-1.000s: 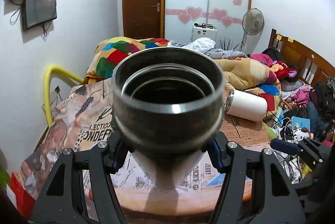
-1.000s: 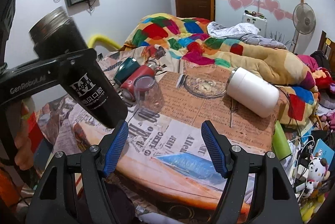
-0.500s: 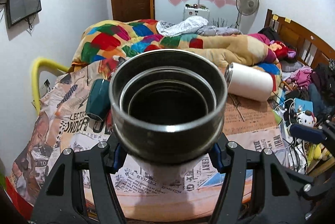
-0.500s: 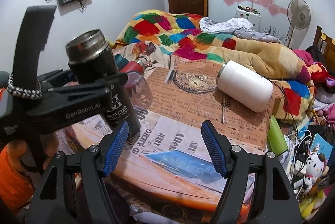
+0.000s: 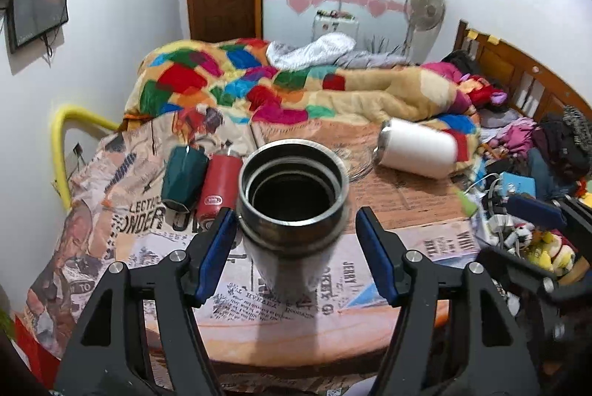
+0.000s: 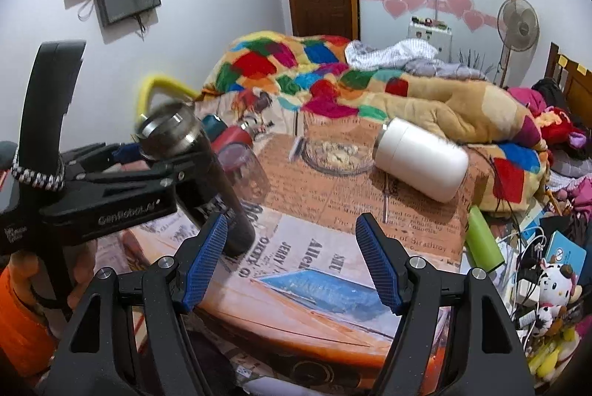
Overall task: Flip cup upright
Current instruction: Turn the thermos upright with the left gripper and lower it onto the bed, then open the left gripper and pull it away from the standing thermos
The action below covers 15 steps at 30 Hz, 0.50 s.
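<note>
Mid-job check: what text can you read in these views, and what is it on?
"GenRobot.AI": side of the left gripper, seen from the right wrist view.
"JERRY", "Allen": newspaper-print tablecloth.
"LECTIO", "ONDER": same tablecloth, cut off, left wrist view.
Red cup label: too small to read.
Black cup print: mostly hidden behind the gripper.
Fine newsprint: blurred.

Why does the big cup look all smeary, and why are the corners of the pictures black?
In the left wrist view the black cup is close and smeared, mostly its lower body, and the white cup looks soft. In the right wrist view the black cup's rim is streaky while the blue pads stay sharp. Both views are round fisheye pictures, so walls bend and corners go dark.
</note>
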Available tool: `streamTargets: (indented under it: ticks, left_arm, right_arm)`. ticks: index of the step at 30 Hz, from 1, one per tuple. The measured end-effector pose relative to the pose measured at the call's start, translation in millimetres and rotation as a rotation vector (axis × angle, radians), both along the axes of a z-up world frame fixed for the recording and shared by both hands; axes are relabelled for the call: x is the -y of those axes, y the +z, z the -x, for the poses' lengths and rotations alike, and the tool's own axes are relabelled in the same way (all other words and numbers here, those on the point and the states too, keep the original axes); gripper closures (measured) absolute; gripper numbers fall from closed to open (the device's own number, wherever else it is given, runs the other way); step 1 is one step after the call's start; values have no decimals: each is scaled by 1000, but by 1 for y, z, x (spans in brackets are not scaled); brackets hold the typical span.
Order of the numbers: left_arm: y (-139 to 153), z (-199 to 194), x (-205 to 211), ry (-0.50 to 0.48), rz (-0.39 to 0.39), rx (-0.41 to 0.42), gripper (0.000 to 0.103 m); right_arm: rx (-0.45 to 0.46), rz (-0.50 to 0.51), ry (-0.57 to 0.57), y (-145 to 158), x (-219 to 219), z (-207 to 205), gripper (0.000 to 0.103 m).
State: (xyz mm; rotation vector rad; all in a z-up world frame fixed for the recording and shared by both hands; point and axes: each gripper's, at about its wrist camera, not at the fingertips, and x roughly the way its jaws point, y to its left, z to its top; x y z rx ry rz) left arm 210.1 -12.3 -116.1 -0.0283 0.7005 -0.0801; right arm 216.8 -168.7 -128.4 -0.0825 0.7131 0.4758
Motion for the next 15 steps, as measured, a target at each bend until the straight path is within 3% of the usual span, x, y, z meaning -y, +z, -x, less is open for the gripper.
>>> streamTargets:
  ticks: [10, 15]
  left_arm:
    - [90, 111, -9, 10, 24, 300, 22]
    - [123, 164, -12, 36, 15, 443, 21]
  right_arm:
    - [234, -102, -6, 80, 9, 64, 34]
    - [380, -162, 2, 117, 14, 111, 34]
